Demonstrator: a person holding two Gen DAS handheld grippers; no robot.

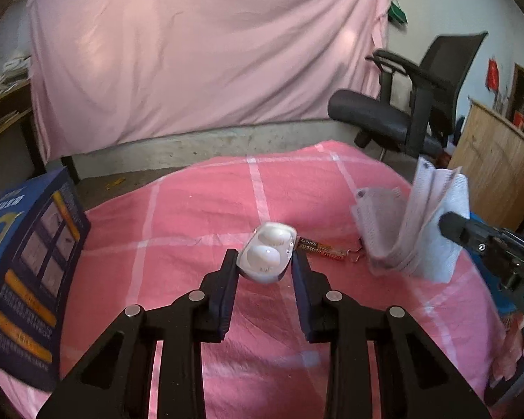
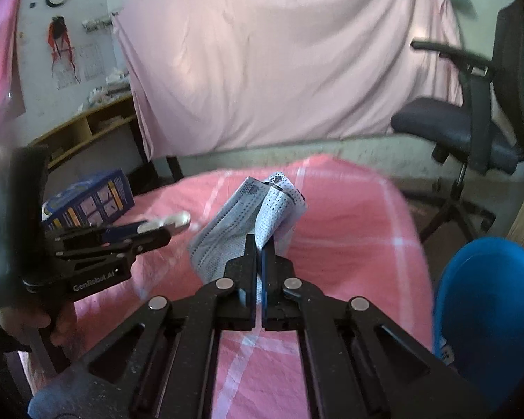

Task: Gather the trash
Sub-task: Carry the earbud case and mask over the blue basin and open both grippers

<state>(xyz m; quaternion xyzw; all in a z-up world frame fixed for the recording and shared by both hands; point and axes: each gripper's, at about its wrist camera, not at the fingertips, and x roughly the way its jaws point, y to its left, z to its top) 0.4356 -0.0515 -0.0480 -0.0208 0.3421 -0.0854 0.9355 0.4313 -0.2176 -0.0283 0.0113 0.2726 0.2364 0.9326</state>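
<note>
Your left gripper pinches the white plastic blister tray above the pink checked cloth; your right gripper is closed on a lifted face mask.

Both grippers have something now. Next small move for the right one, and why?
Probably carry the face mask right and release it over the blue bin. The right gripper is shut on the mask, already lifted off the pink cloth, and the bin stands open beside the table.

one face mask, one blister pack, one box
</note>
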